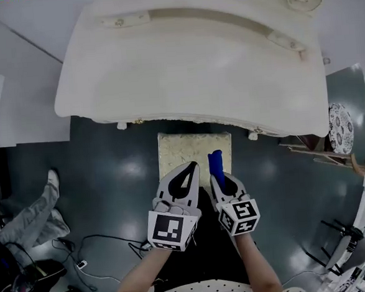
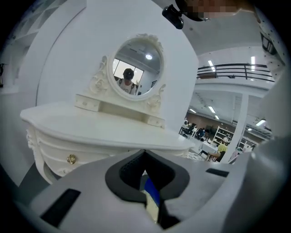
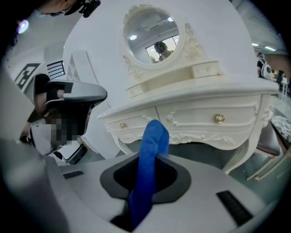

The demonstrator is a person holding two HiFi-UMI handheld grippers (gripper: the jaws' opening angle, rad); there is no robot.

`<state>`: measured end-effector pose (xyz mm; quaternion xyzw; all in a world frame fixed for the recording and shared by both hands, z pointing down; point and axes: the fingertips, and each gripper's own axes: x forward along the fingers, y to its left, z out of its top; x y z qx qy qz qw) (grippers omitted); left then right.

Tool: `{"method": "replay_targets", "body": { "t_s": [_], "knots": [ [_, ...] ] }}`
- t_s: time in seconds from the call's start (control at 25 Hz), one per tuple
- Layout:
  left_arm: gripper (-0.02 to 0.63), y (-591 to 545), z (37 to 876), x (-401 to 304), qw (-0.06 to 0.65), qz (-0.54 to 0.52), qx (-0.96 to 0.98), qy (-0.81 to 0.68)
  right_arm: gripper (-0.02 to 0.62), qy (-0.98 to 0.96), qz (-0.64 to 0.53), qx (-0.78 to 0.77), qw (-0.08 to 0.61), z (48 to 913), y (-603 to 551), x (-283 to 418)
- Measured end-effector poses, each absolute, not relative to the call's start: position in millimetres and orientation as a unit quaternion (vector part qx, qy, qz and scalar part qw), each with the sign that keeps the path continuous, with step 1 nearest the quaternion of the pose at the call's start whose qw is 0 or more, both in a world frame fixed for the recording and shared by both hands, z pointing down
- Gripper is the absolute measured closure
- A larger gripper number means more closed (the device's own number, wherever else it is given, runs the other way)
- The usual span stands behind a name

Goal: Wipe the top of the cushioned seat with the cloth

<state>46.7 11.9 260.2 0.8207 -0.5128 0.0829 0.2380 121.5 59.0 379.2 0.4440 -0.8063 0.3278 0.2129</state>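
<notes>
Locate the cushioned seat (image 1: 189, 149) on the dark glossy floor (image 1: 110, 178), just in front of the white carved table (image 1: 189, 67). Note its square, cream, faintly patterned top. Find the cloth (image 1: 215, 163), blue, soft and napped, standing up from the clenched right tool (image 1: 221, 176) above the seat's right side; contact not determinable. Read the left tool (image 1: 191, 168) as closed on nothing. Judge as approach. Next, lower the cloth flat and sweep across.
</notes>
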Motion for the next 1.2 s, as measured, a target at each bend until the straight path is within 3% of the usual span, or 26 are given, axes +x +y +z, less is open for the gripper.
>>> {"method": "replay_targets", "body": {
  "t_s": [0.52,1.2],
  "knots": [
    [0.609,27.3,113.7,100.8,0.159,0.062,0.863,-0.475,0.532,-0.823,0.25,0.493,0.133,202.3,52.3,178.3],
    [0.609,77.5,22.2,112.6,0.077,0.009,0.877,-0.475,0.532,-0.846,0.162,0.504,0.061,90.2,92.4,208.0]
  ]
}}
